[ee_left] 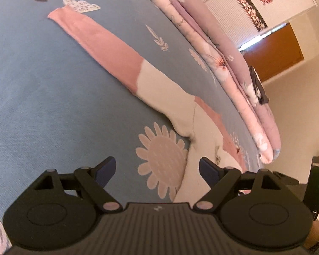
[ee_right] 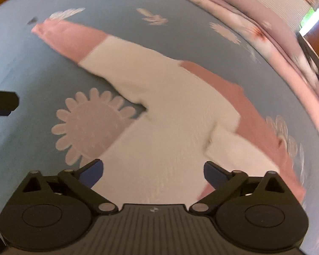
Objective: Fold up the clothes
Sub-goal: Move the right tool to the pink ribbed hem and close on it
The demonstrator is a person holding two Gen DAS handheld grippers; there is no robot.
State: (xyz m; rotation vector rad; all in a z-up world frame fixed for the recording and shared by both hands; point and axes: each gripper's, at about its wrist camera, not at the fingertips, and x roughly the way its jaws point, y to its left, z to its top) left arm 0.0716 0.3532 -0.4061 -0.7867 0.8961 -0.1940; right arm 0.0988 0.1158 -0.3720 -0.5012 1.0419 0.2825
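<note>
Surface: a bed with a blue sheet (ee_left: 42,89), printed with pale daisies, leaves and hearts. Everything sat on that.
Garment: a cream and pink long-sleeved top (ee_right: 159,110), lying flat on the sheet toward the bed's far edge, not in either of my grippers.
Sleeve: one long sleeve (ee_left: 108,48) stretched out straight across the sheet, cream near the shoulder and pink out to the cuff. The cuff end lay just beside a white heart print (ee_left: 80,5).
Other side: pink fabric showed along the far side of the top, looked like the other sleeve laid over the body, but the right view was too smeared for me to swear to it.
Big daisy: a large daisy print (ee_left: 163,161) sat right in the crook between the sleeve and the body, partly under the body's edge.
Left gripper: my left gripper (ee_left: 157,170) was spread wide with nothing between the blue pads, hovering over the daisy and the edge of the top.
Right gripper: my right gripper (ee_right: 153,171) was wide too, empty, over the cream body of the top. The pads weren't pressing on the cloth.
Quilt: a folded pink floral quilt (ee_left: 229,63) ran along the bed's far edge, close to the top but apart from it.
Room: white cupboard doors (ee_left: 272,2) beyond the bed.
</note>
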